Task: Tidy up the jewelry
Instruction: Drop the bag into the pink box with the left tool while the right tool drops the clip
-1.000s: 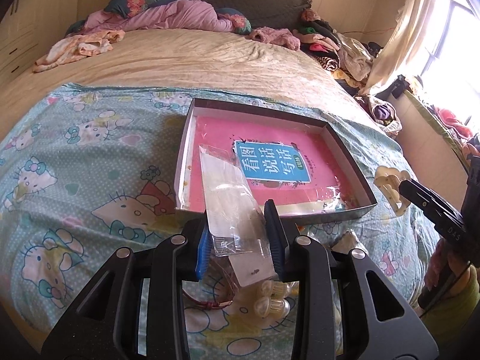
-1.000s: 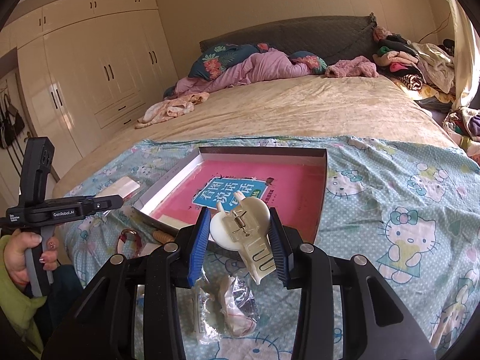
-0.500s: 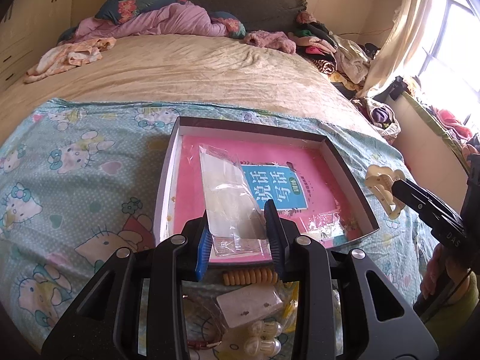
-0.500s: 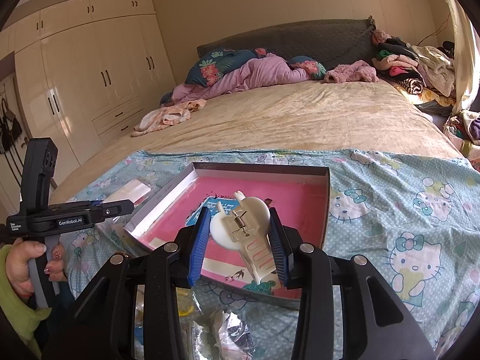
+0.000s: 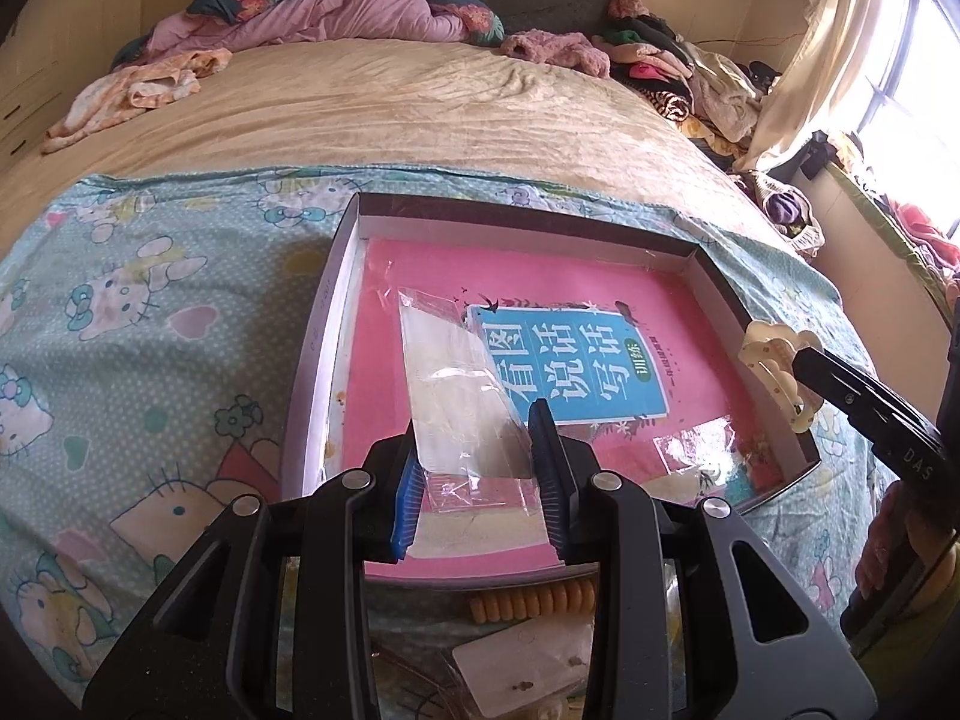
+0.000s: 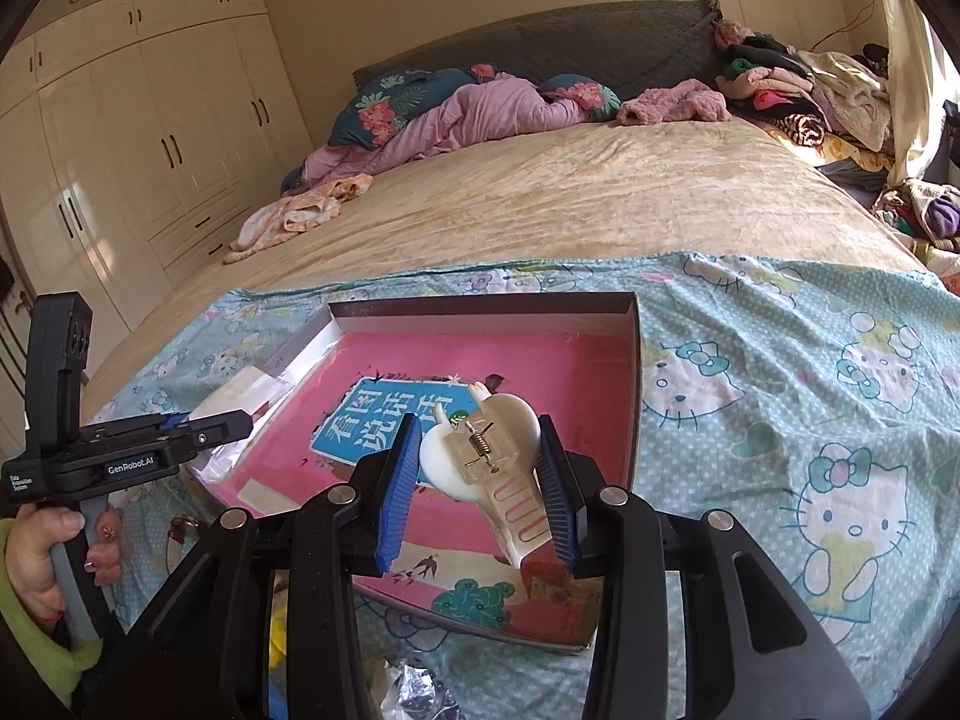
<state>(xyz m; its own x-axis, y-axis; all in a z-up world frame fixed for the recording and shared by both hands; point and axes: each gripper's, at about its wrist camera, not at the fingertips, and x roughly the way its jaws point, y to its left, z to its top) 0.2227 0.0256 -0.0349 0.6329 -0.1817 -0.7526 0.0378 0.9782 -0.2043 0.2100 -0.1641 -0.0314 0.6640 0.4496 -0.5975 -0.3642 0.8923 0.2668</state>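
Note:
A shallow box (image 5: 327, 300) with a pink printed bottom lies on the Hello Kitty sheet; it also shows in the right wrist view (image 6: 630, 372). My left gripper (image 5: 474, 468) is shut on a clear plastic packet (image 5: 456, 390) and holds it over the box's near left part. My right gripper (image 6: 474, 474) is shut on a cream hair claw clip (image 6: 486, 450) and holds it above the box's near edge; the clip also shows in the left wrist view (image 5: 777, 372).
Loose items lie on the sheet in front of the box: an orange beaded piece (image 5: 528, 597), a white earring card (image 5: 528, 660), crumpled plastic (image 6: 414, 690). Piled clothes (image 5: 672, 72) and bedding (image 6: 480, 108) sit at the bed's far end. A wardrobe (image 6: 120, 150) stands left.
Both grippers moved forward over the box, carrying the packet and the clip. The loose pile slid toward the bottom of both views.

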